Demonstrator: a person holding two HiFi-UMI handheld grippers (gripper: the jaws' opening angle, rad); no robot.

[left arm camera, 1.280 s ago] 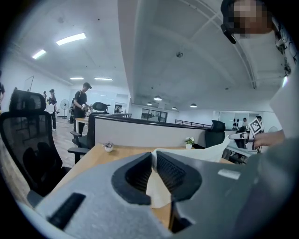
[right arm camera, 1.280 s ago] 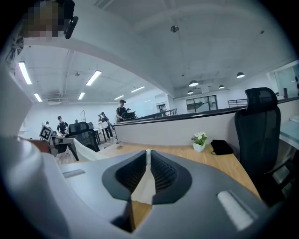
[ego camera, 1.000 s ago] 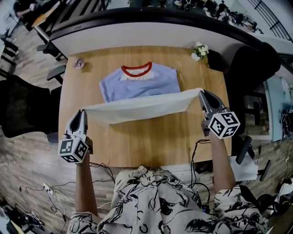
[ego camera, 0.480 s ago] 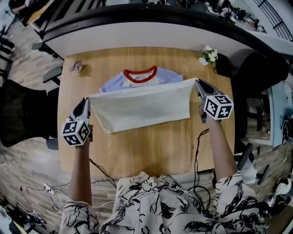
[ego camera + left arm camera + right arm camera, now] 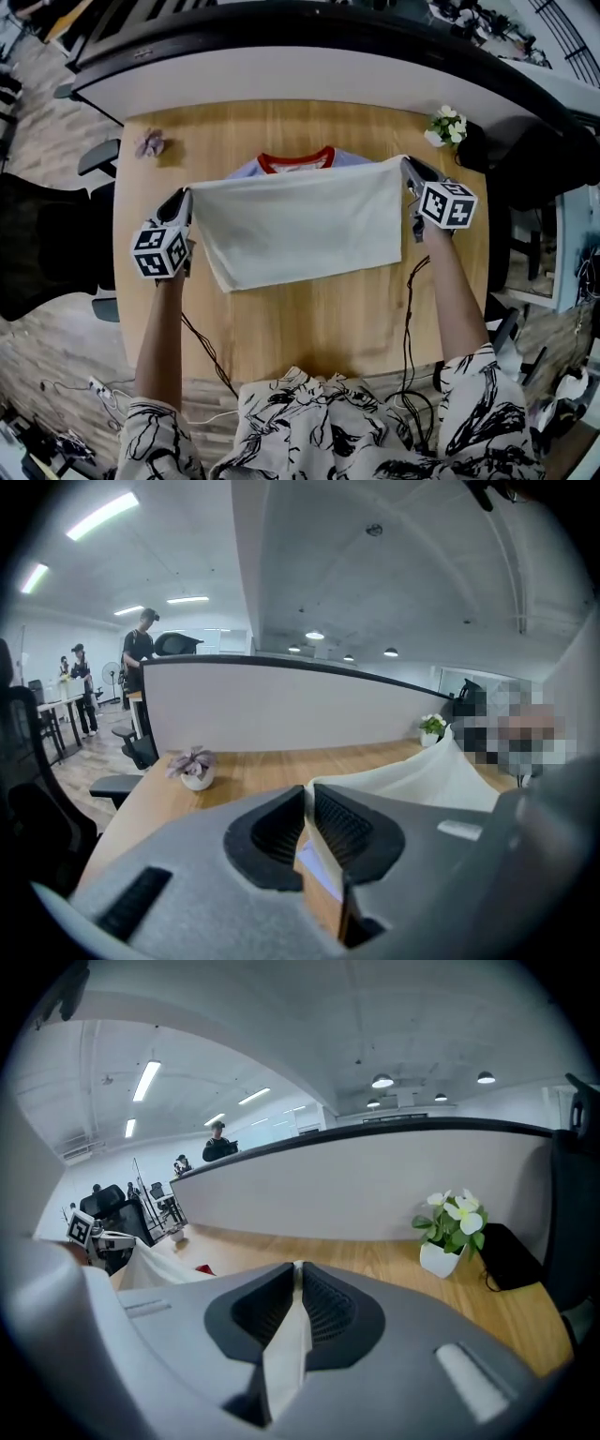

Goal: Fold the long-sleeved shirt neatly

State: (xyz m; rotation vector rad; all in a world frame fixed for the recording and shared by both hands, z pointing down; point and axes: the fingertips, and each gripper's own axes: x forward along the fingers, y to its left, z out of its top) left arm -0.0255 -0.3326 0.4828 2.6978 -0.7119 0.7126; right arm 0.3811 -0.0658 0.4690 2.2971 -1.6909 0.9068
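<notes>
The long-sleeved shirt point(image 5: 300, 225) lies on the wooden table point(image 5: 309, 314), its whitish lower half folded up over the light blue body. Only the red collar point(image 5: 298, 159) and a strip of blue show beyond the fold's far edge. My left gripper point(image 5: 182, 202) is shut on the fold's left corner, and the white cloth point(image 5: 422, 775) runs off to the right from its jaws. My right gripper point(image 5: 409, 170) is shut on the right corner, with a strip of white cloth point(image 5: 291, 1340) pinched between its pads. The raised edge is stretched taut between both grippers, just short of the collar.
A small purple plant point(image 5: 149, 143) sits at the table's far left corner and a white-flowered pot point(image 5: 445, 126) at the far right, beside a black object point(image 5: 511, 1255). A grey partition wall point(image 5: 309, 75) borders the far edge. Cables point(image 5: 202, 347) hang off the near edge.
Both grippers have carried the shirt's white hem away from me and lower, toward the collar. The blue body, earlier widely exposed, is now almost covered by the folded half.
</notes>
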